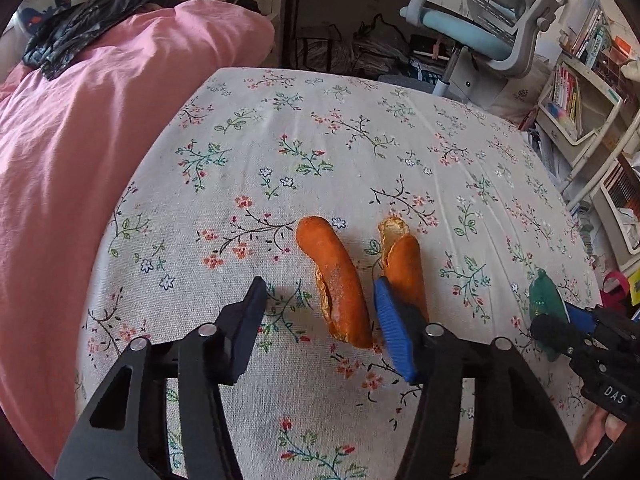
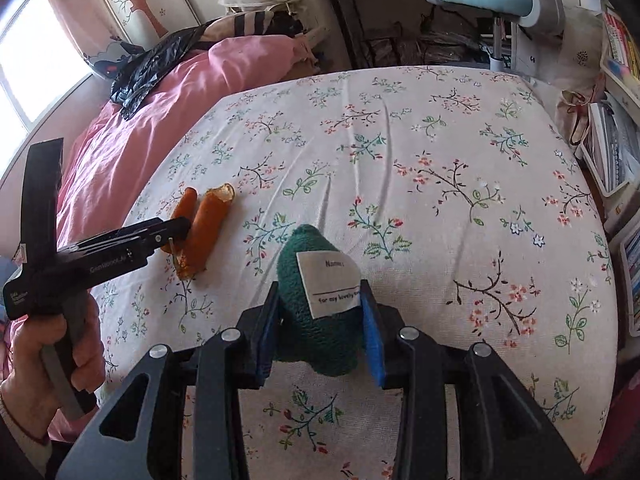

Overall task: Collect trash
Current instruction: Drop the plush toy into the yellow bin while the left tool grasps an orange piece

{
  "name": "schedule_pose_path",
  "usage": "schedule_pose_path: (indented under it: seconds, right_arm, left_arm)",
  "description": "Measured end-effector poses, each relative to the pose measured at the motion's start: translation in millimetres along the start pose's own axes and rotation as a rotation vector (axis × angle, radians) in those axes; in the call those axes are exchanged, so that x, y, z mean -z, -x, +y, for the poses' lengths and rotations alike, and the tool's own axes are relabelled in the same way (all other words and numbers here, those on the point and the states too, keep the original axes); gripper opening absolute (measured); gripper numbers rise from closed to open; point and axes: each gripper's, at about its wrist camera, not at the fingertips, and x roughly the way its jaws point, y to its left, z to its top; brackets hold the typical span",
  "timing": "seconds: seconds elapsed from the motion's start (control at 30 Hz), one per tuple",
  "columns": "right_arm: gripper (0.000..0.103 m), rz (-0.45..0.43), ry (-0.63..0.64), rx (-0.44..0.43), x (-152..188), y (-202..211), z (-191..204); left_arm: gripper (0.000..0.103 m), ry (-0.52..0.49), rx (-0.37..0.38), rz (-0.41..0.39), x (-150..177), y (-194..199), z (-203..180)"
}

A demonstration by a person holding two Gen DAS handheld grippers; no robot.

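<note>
two orange peels (image 1: 340,280) lie side by side, the spread left gripper (image 1: 320,300) straddling one to pinch it, while the right gripper (image 2: 320,312) clamps a green plush (image 2: 320,300).

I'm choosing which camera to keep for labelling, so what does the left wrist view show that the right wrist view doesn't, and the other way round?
Only the left wrist view shows the open left tool straddling one curved orange peel piece, and the torn edge along that peel.

Only the right wrist view shows the white printed label on the dark green fuzzy plush object, the right tool shut on it, and a bright window.

Both show the two peel pieces, the floral bedsheet, the pink duvet, the black plastic bag and the blue-cushioned desk chair.
</note>
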Motion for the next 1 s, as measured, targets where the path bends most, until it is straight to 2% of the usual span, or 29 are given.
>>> schedule_pose_path:
  seconds: [0.07,0.23,0.47,0.63,0.8,1.0]
  right_arm:
    - [0.037,-0.001,0.002,-0.005,1.0,0.9,0.0]
    - [0.037,-0.027,-0.001,-0.041,1.0,9.6,5.0]
    - [0.037,-0.043,-0.009,-0.119,14.6,27.0,28.0]
    - [0.037,-0.094,-0.027,-0.183,29.5,55.7,51.9]
    - [0.037,-0.095,-0.035,-0.258,69.7,73.6,81.1]
    - [0.037,0.025,0.013,-0.316,142.3,74.2,121.1]
  left_arm:
    - [0.018,0.011,0.022,0.002,0.9,0.8,3.9]
    - [0.016,0.061,0.024,-0.036,7.8,24.3,20.6]
    - [0.016,0.071,0.016,-0.137,31.2,95.9,34.4]
    - [0.016,0.069,0.016,-0.177,57.1,141.5,42.9]
    - [0.016,0.091,0.024,-0.191,88.7,175.2,51.8]
    - [0.016,0.107,0.035,-0.180,127.5,198.6,54.3]
